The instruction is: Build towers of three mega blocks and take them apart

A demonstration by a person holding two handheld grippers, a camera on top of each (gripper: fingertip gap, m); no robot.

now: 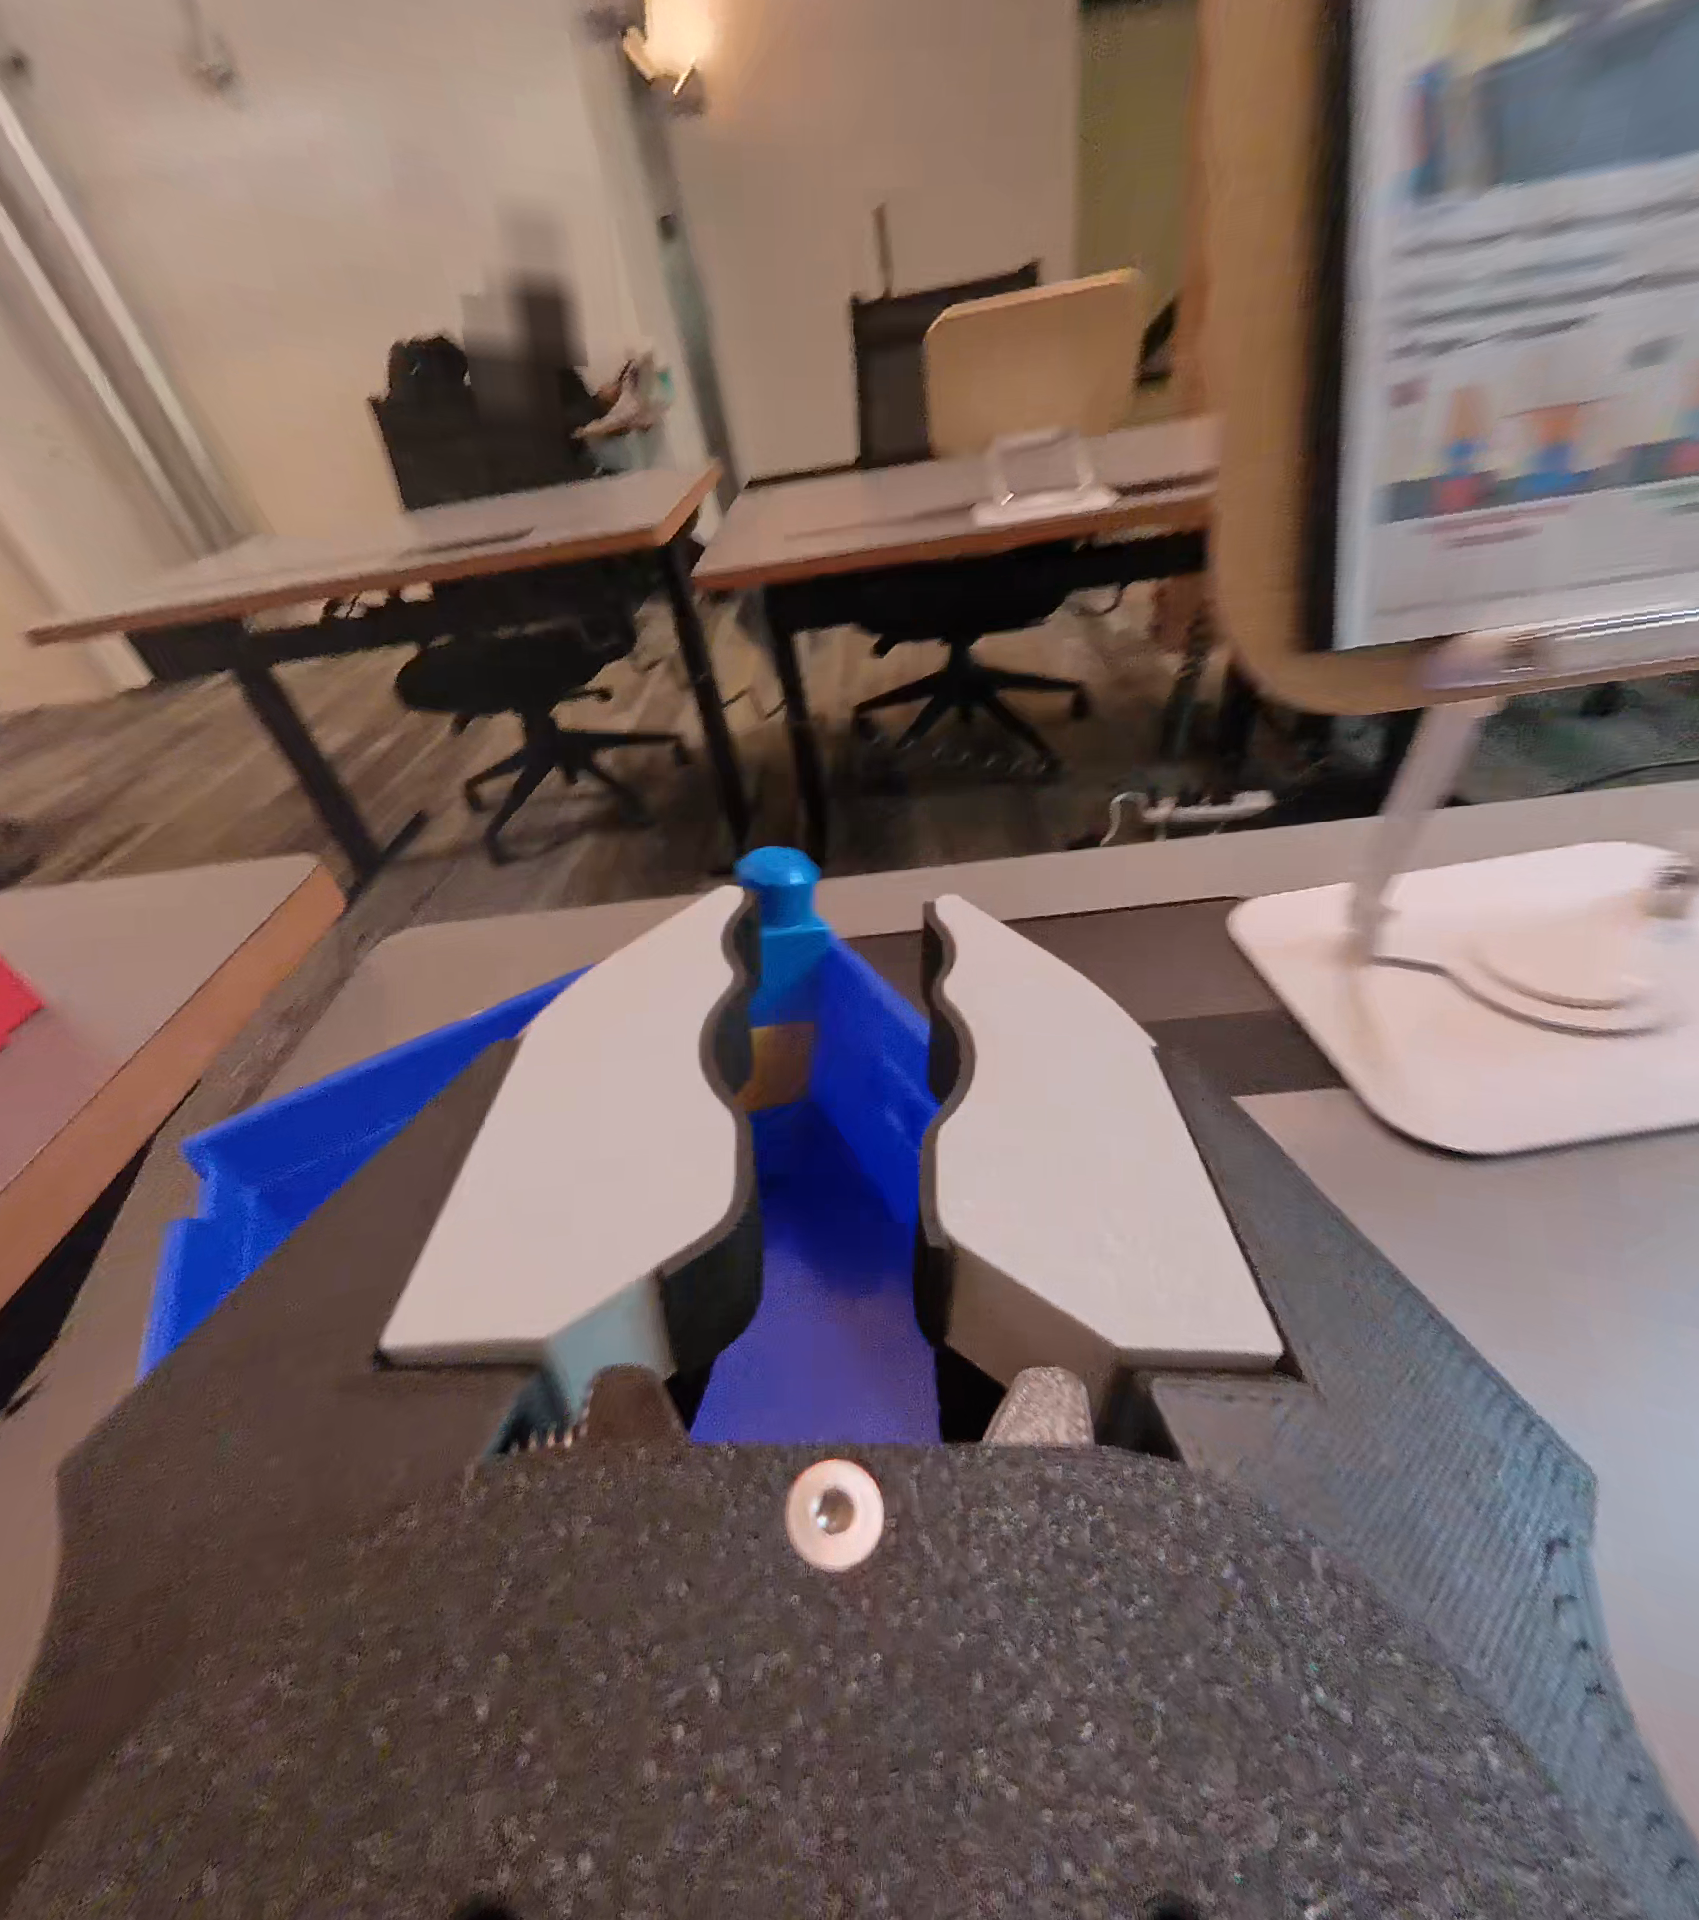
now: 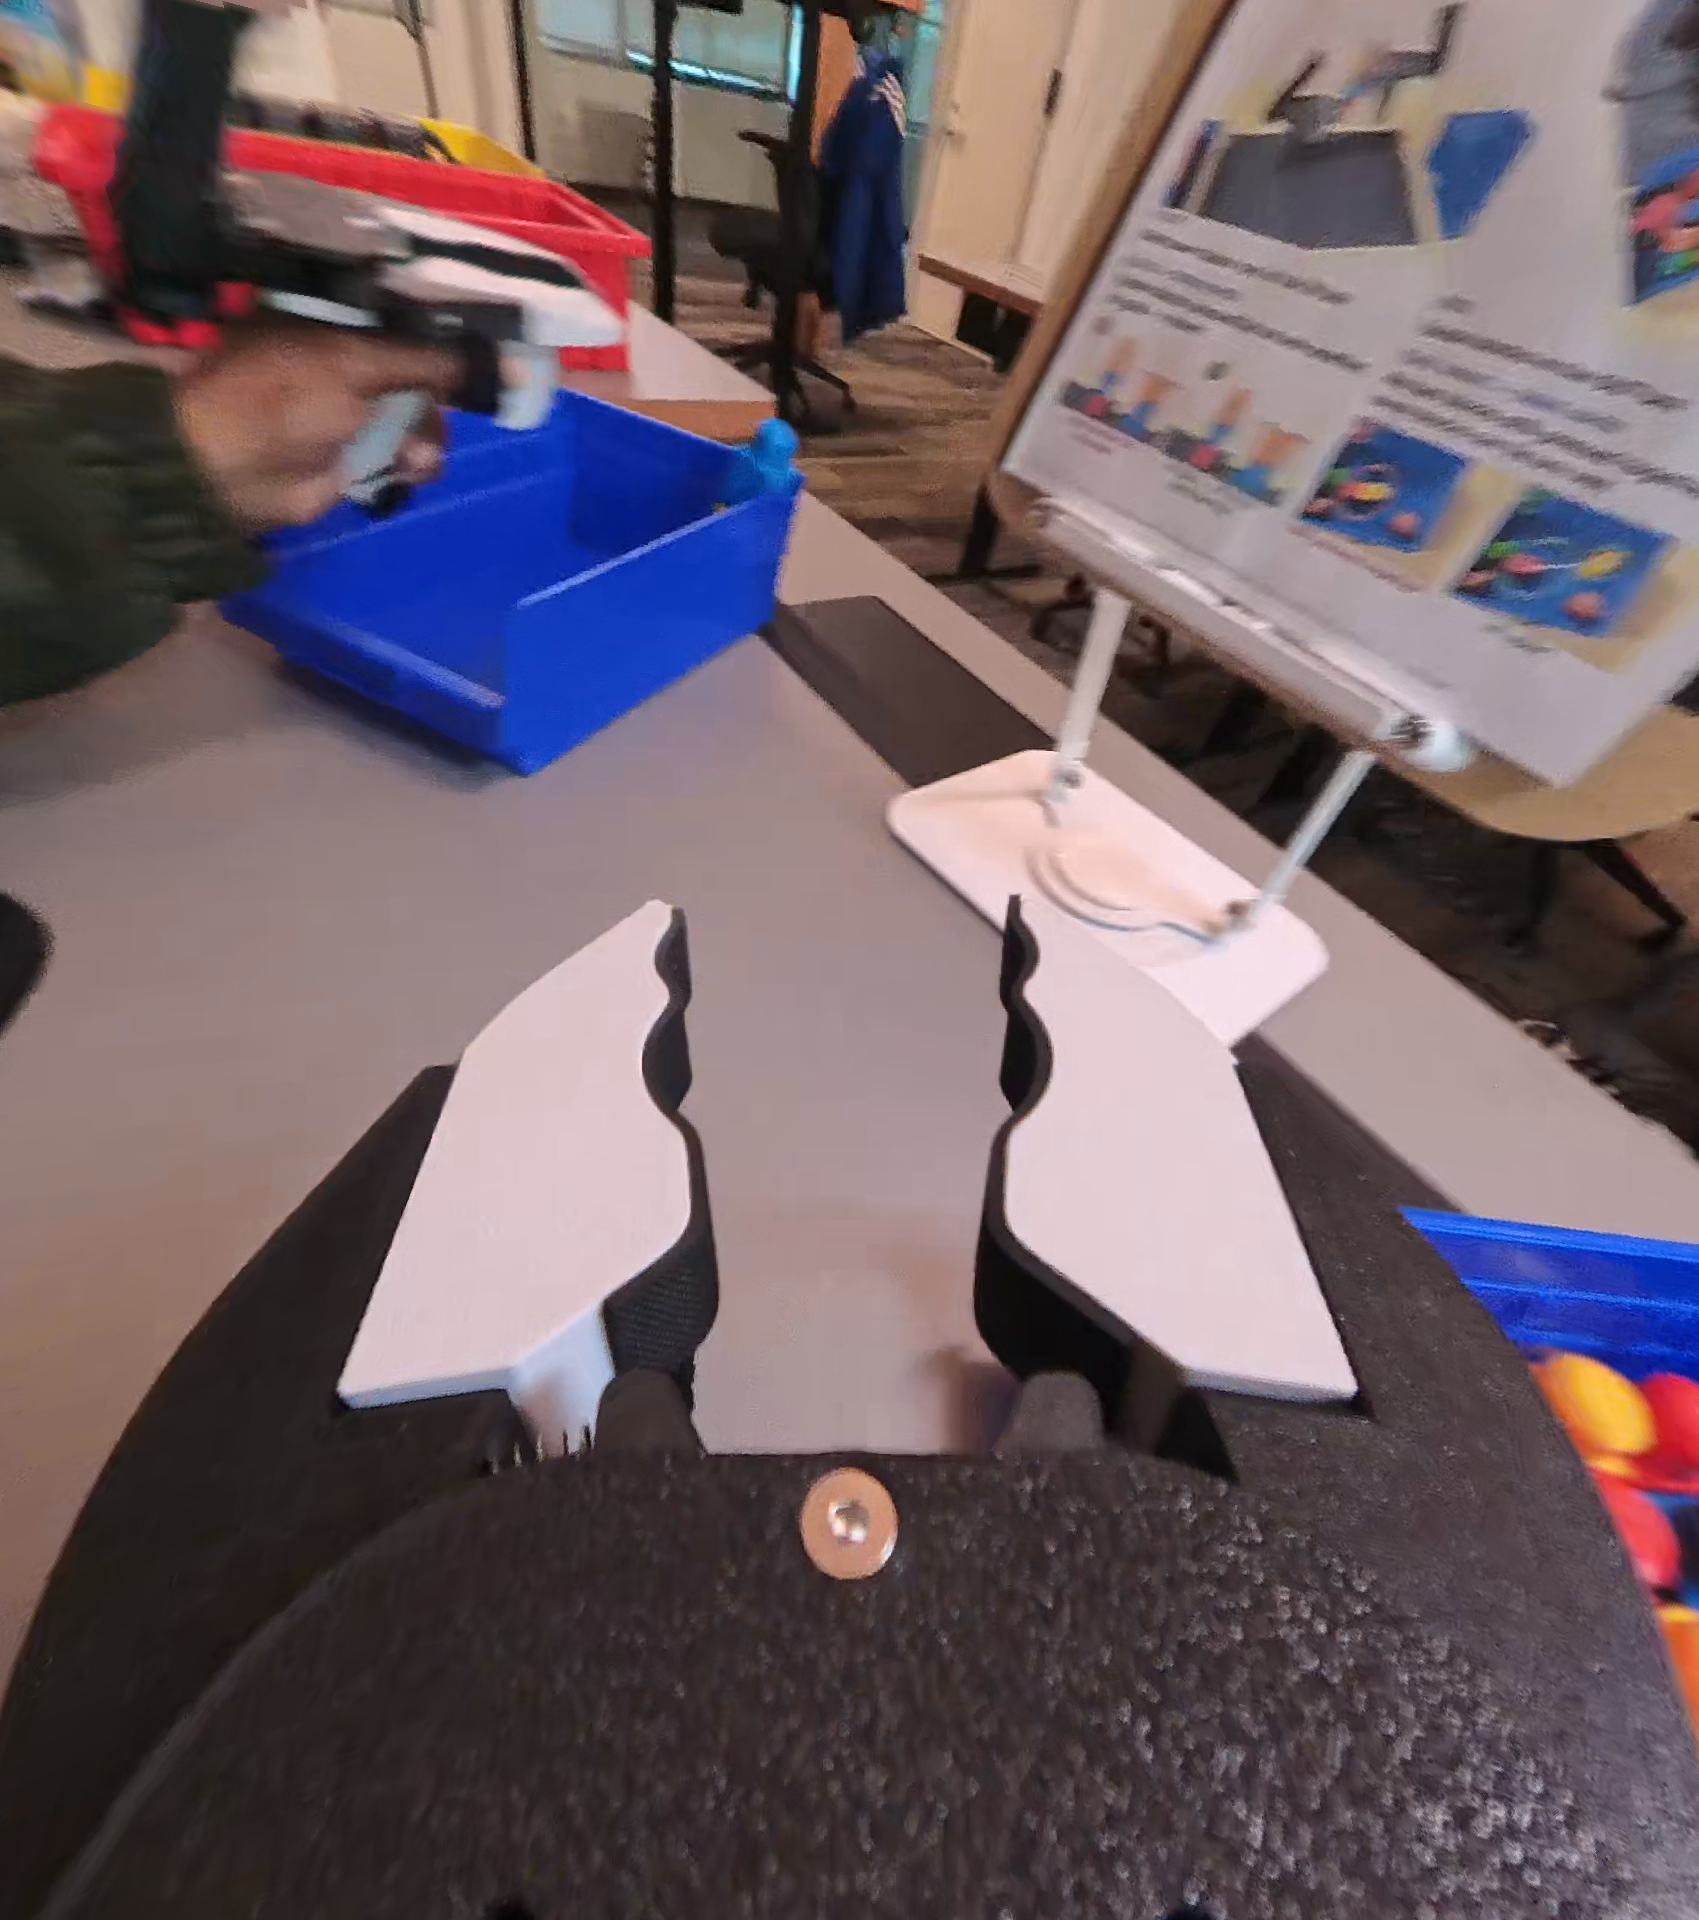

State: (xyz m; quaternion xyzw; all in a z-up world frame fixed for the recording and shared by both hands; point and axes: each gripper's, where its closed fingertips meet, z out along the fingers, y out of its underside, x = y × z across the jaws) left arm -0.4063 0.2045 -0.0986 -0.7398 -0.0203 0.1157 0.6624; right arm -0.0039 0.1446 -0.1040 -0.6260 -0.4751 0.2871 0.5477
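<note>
The grey table [image 2: 305, 883] holds two blue bins. One bin [image 2: 554, 582] sits far off on the left, with a light blue block [image 2: 767, 457] poking up at its far corner. In the left wrist view most of that block [image 1: 777, 935] hides behind a finger. The other bin [image 2: 1655, 1320] is cut off at the right edge and holds a blurry pile of red, yellow and blue blocks [image 2: 1697, 1538]. The left gripper [image 1: 834, 935] hangs over the first bin, fingers apart, holding nothing. The right gripper [image 2: 850, 935] hovers over bare table, spread wide and empty
</note>
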